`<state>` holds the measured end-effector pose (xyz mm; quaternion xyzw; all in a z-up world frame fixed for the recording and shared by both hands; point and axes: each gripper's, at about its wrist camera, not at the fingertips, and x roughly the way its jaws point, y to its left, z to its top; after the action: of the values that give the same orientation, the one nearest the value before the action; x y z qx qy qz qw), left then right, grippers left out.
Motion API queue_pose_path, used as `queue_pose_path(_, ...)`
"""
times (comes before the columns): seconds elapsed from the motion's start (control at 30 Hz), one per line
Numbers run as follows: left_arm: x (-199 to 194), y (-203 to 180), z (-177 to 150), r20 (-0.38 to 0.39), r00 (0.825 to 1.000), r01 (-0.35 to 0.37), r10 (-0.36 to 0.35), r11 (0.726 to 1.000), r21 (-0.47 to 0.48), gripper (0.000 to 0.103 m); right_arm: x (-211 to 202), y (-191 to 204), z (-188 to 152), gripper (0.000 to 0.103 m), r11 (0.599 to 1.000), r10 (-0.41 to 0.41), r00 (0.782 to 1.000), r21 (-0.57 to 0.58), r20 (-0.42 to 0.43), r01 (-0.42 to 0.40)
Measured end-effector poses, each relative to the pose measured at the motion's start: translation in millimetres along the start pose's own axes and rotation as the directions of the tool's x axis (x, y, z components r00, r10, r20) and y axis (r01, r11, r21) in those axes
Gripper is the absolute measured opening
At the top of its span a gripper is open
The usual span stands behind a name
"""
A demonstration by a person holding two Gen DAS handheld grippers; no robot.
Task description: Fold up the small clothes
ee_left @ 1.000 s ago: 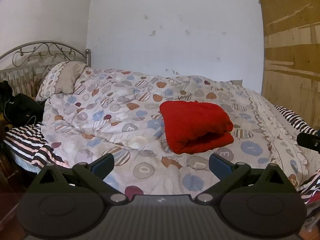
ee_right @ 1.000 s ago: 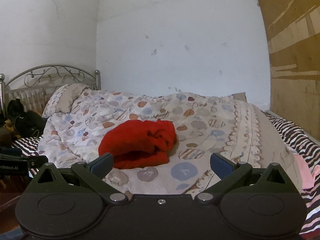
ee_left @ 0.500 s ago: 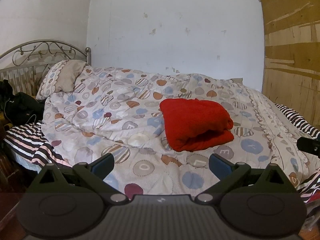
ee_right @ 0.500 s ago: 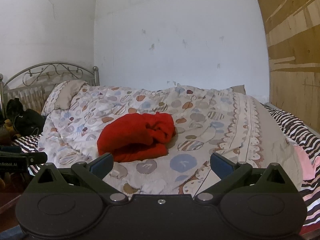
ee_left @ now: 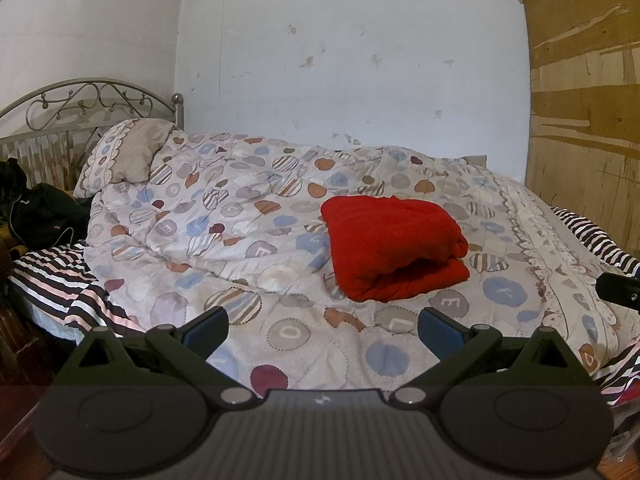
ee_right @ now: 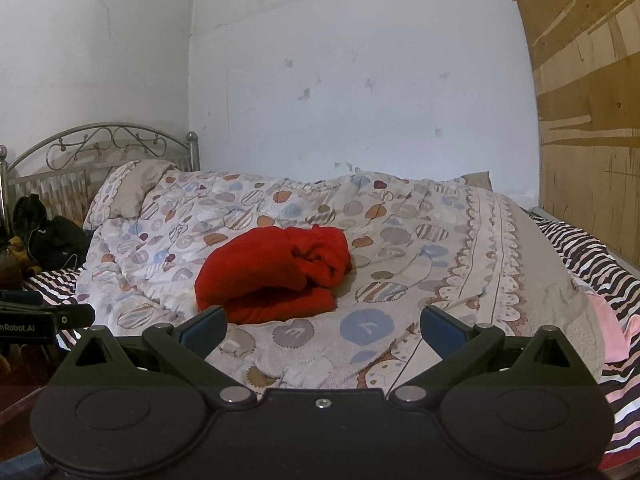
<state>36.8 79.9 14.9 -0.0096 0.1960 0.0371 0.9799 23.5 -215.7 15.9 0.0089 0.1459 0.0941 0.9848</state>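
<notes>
A red garment (ee_left: 390, 246) lies folded in a thick bundle on the patterned quilt (ee_left: 248, 248). It also shows in the right wrist view (ee_right: 276, 272), left of centre. My left gripper (ee_left: 322, 330) is open and empty, held back from the bed's near edge, with the garment ahead and to the right. My right gripper (ee_right: 322, 330) is open and empty, also held back, with the garment ahead and to the left. Neither gripper touches the cloth.
A pillow (ee_left: 128, 152) and metal headboard (ee_left: 80, 100) stand at the far left. Dark clothes (ee_left: 44, 212) lie beside a striped sheet (ee_left: 60, 284). A wooden panel (ee_left: 584, 100) rises on the right. A pink cloth (ee_right: 608, 328) lies at the right edge.
Both grippers have drawn back slightly from the bed; the right view has risen a little. The red garment has not moved. Both grippers stay open.
</notes>
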Motion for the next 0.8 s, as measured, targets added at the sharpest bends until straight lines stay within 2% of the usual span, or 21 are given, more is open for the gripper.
queue_pose_path(0.8,-0.6,0.7,0.8,-0.002,1.000,0.000,0.000,1.000,0.000,0.103,-0.4,-0.9,0.7,0.103,1.000,-0.001,1.000,0.001,-0.001,0.001)
